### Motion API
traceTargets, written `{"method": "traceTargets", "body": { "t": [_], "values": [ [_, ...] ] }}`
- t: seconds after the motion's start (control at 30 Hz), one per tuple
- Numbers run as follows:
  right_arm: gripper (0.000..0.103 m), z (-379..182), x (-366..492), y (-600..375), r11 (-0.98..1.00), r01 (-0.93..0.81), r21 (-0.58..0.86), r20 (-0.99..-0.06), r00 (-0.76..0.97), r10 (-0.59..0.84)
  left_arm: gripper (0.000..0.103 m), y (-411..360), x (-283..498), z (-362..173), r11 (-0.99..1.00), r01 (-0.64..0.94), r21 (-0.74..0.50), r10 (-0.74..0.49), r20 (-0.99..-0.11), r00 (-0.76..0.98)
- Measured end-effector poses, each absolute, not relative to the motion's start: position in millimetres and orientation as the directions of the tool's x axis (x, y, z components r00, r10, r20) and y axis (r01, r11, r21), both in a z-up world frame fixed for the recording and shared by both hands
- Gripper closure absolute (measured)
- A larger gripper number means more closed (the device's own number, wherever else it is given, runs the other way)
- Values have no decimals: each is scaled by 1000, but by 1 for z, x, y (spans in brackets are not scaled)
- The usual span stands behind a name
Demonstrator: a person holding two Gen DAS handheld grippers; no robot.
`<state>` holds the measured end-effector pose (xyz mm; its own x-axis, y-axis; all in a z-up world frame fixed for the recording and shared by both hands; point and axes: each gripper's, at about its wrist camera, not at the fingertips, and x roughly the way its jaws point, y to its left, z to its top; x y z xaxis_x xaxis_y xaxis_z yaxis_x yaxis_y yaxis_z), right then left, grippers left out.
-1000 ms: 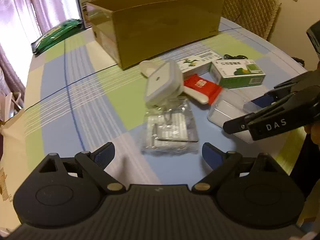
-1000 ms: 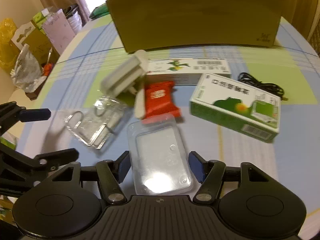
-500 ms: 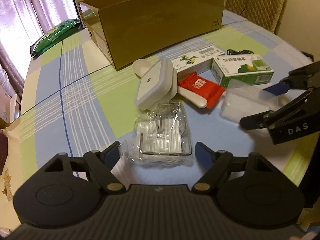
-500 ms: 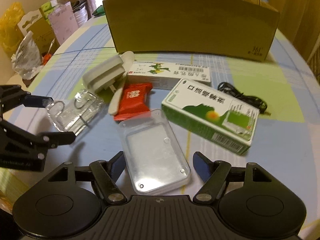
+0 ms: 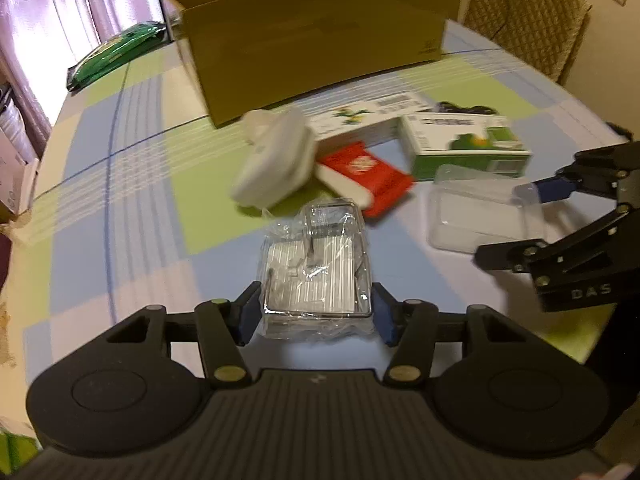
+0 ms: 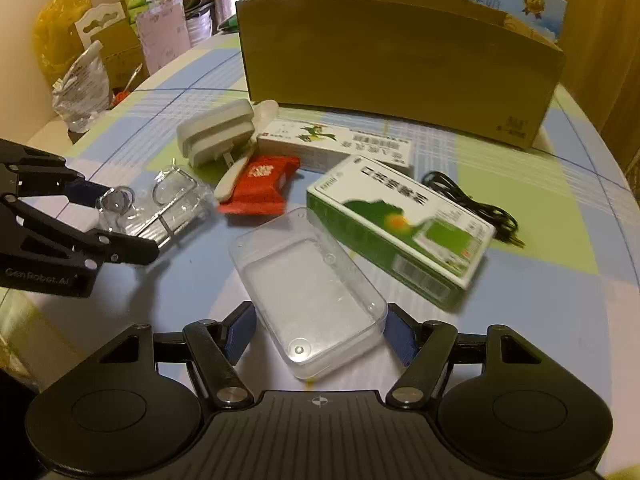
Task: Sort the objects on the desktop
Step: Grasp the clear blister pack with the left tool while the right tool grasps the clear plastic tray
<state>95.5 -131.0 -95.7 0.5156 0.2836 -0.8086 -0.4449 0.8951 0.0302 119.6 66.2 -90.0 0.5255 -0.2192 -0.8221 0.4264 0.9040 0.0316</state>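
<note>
A clear wrapped packet [image 5: 316,272] lies on the checked tablecloth, and my left gripper [image 5: 316,316] has its blue pads pressed against both of its sides. The right wrist view shows that same left gripper [image 6: 124,222] around the packet [image 6: 160,208]. A clear plastic box [image 6: 308,280] sits between the fingers of my right gripper [image 6: 320,330], which stands open with the pads close to the box's sides. From the left wrist view the right gripper [image 5: 502,224] straddles the box [image 5: 476,216].
Behind them lie a white plug adapter [image 6: 216,134], a red sachet [image 6: 264,184], a white carton [image 6: 336,146], a green and white carton [image 6: 400,224] and a black cable [image 6: 480,208]. An open cardboard box [image 6: 400,60] stands at the back. A green bag [image 5: 116,52] is far left.
My left gripper moved forward over the wrapped packet and its fingers narrowed onto it. The right gripper advanced a little along the clear box, its opening about the same.
</note>
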Motion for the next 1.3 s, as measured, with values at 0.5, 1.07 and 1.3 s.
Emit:
{"method": "traceTargets", "body": {
  "t": [0.5, 1.07, 1.3],
  "values": [
    [35, -96, 72, -155, 882, -470, 10, -790, 538, 296, 48, 29, 93, -96, 873, 483, 65, -253, -787, 563],
    [34, -92, 62, -154, 830, -558, 14, -783, 510, 356, 45, 31, 95, -97, 886, 461, 55, -251, -778, 576],
    [38, -98, 70, -155, 848, -529, 17, -775, 529, 346, 46, 29, 98, -97, 888, 457, 47, -253, -780, 573]
  ]
}}
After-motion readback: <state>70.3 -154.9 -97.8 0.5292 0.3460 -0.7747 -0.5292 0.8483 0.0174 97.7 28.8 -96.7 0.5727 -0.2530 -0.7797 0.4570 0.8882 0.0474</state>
